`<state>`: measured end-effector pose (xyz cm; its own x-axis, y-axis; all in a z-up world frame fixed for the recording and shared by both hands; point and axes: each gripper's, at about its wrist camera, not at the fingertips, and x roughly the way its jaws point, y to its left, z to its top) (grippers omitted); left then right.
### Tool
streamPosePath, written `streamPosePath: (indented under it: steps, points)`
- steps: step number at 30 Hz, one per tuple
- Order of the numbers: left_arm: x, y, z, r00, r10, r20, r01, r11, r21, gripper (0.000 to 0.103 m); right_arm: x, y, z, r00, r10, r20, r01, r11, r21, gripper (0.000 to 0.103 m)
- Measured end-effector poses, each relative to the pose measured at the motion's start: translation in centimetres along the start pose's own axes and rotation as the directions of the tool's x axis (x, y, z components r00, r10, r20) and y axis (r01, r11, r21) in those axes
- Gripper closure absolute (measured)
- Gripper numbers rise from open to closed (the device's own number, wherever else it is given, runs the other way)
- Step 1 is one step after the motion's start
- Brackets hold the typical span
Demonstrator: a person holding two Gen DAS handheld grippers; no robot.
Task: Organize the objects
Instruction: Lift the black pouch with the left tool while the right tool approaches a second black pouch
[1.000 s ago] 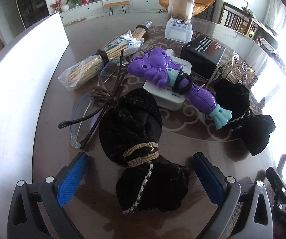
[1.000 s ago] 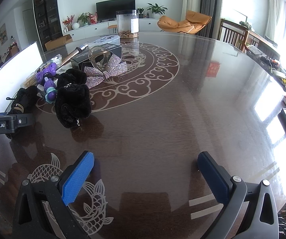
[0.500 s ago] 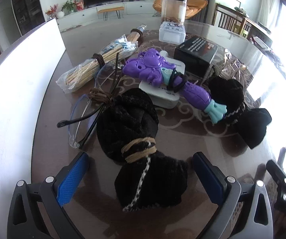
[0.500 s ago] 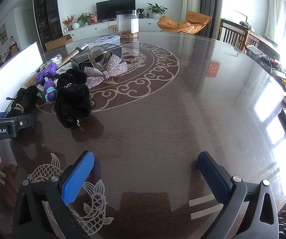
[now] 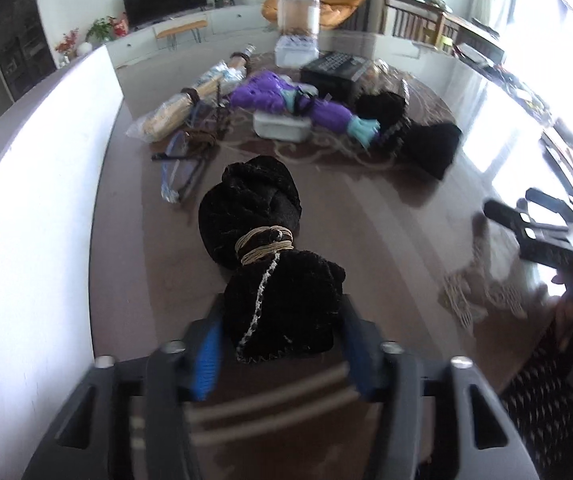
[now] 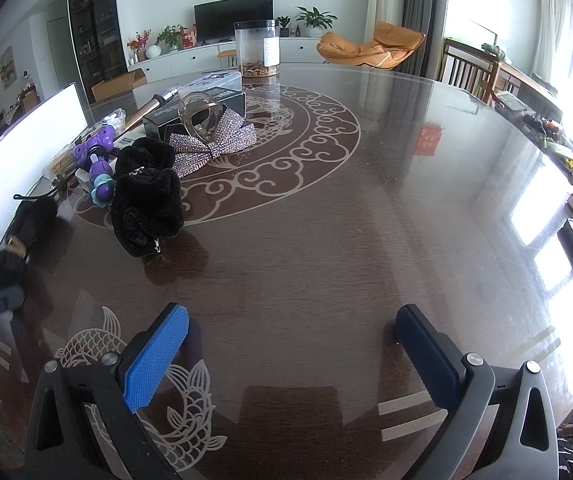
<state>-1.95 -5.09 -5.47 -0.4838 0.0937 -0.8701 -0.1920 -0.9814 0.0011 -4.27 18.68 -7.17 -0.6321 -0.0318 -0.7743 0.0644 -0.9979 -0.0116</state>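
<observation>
Only our left wrist view shows the left gripper (image 5: 282,344) just closing, its pads clamped around the near end of the black bundle (image 5: 270,256) on the worktop (image 6: 326,240). The right wrist view shows the right gripper (image 6: 292,356) spread wide, gripping nothing. Another black bundle (image 6: 146,196) and purple toy (image 5: 290,104) lie beyond.

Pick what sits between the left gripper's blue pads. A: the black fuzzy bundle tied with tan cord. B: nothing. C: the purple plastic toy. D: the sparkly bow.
A: the black fuzzy bundle tied with tan cord has its near end between the left gripper pads, which have just been closing.
</observation>
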Motion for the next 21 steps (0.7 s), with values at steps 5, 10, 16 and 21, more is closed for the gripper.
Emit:
streamPosePath:
  steps: [5,10,16,21]
  points:
    - [-1.4,0.2,1.2,0.999,0.006,0.037,-0.006,1.0,-0.001,0.022,0.0,0.0,0.0,1.0,0.001,0.001,-0.001,1.0,0.0,0.0]
    - [-0.4,0.1,3.5,0.999,0.002,0.045,0.0,0.999,-0.042,0.009,0.0,0.0,-0.1,1.0,0.001,0.001,-0.001,1.0,-0.001,0.0]
    - [1.6,0.0,3.1,0.998,0.059,0.022,-0.057,0.997,-0.056,0.035,0.0,0.2,-0.1,1.0,0.003,0.002,-0.003,1.0,-0.005,0.0]
    - [0.8,0.8,2.1,0.999,0.021,0.04,-0.018,0.996,-0.087,0.068,0.0,0.3,0.0,1.0,0.003,0.002,-0.003,1.0,-0.005,0.0]
